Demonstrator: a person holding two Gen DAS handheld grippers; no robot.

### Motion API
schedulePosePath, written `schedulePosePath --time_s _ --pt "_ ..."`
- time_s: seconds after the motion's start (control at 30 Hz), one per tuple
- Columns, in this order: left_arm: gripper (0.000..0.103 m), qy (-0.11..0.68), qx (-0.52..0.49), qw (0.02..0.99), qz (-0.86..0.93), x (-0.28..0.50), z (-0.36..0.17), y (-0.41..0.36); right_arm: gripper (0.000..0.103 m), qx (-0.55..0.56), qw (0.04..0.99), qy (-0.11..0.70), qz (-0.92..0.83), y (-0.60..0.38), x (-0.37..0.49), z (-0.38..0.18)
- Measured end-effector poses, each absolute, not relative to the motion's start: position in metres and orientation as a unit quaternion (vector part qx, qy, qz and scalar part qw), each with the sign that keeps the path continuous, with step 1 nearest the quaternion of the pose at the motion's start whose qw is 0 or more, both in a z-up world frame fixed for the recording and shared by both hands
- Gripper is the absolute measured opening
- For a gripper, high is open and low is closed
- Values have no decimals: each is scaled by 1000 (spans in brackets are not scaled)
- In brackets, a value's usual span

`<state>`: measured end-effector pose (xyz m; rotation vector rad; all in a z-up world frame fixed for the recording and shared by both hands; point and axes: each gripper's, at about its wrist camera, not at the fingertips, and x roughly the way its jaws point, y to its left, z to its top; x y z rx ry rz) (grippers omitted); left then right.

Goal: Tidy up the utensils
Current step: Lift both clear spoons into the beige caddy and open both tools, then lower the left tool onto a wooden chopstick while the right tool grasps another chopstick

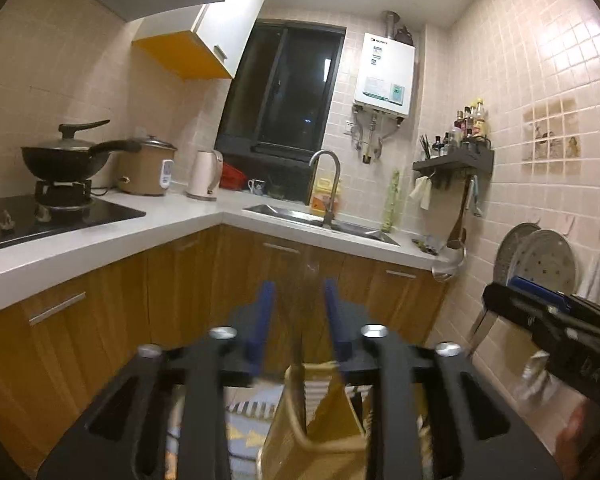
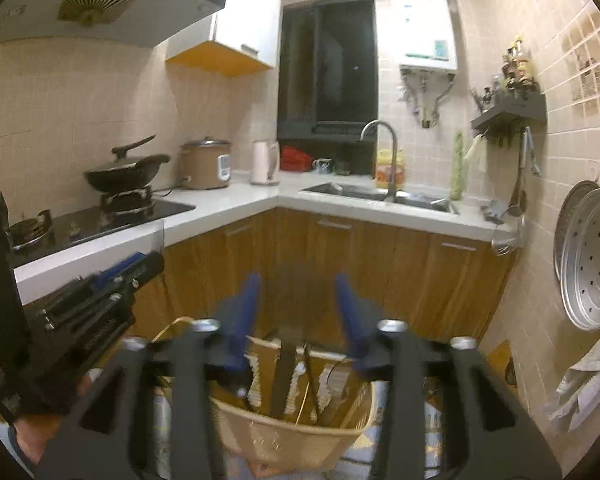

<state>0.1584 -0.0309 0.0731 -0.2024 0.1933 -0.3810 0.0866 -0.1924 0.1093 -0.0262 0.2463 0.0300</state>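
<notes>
My left gripper [image 1: 298, 304] has its blue fingers set apart, with a blurred dark utensil [image 1: 300, 320] standing upright between them; whether they grip it is unclear. Below it is a woven basket [image 1: 332, 432]. My right gripper [image 2: 300, 300] has its blue fingers wide apart over the same basket [image 2: 284, 436], which holds several dark-handled utensils [image 2: 282, 376]. A blurred dark utensil rises between the fingers. The right gripper also shows in the left wrist view [image 1: 540, 316] with a metal blade below it. The left gripper shows at the left of the right wrist view [image 2: 112, 280].
An L-shaped white counter [image 1: 188, 220] runs over wooden cabinets. A wok [image 1: 64, 156] sits on the stove, with a rice cooker [image 1: 148, 168], a kettle [image 1: 204, 176] and a sink [image 1: 320, 220] beyond. Ladles hang under a wall shelf [image 1: 456, 164]. Steamer plates [image 2: 592, 256] hang at right.
</notes>
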Motion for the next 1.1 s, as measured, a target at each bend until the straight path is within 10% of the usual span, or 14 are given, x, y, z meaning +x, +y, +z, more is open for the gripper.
schedulePosePath --time_s 0.63,1.1 --pt "37 311 -80 913 -250 62 104 27 72 0 971 238 18 -219 -28 151" --pt "37 580 -85 762 -274 31 -53 -31 43 132 814 558 89 -270 -9 -38"
